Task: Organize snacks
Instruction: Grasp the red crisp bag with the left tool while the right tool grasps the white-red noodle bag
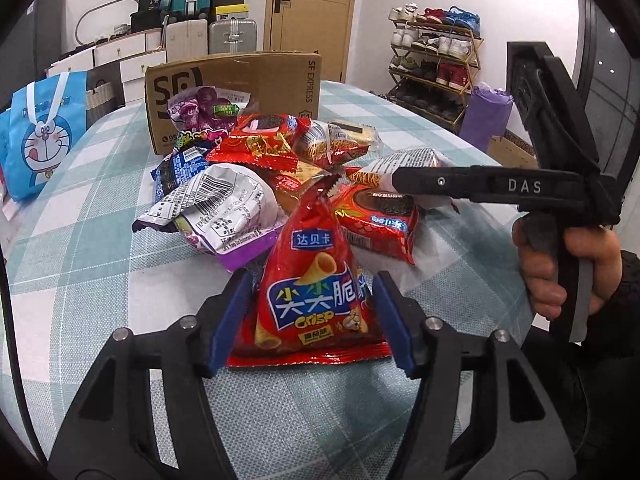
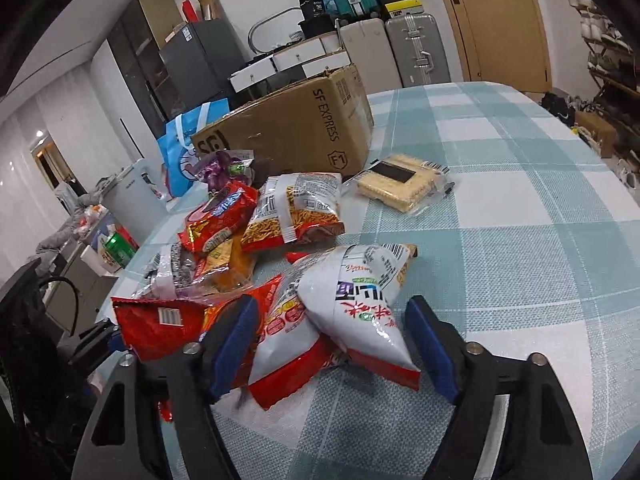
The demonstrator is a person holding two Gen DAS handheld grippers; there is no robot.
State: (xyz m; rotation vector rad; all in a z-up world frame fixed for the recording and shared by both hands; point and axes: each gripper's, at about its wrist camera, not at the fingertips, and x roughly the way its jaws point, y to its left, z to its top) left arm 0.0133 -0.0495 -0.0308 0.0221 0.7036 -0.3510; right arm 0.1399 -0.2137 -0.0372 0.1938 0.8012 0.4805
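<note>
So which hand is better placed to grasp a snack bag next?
Probably left: the left tongs closely flank the red Crisp bag, which stands alone. The right tongs straddle overlapping bags.

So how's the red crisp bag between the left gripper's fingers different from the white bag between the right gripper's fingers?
The red crisp bag is red with blue-and-white lettering; the white bag is mostly white with a red bottom edge. The red bag shows its front with a cone snack pictured; the white one shows barcodes and print. Both are puffed, pyramid-like packets on the checked tablecloth, each between open blue pads.
</note>
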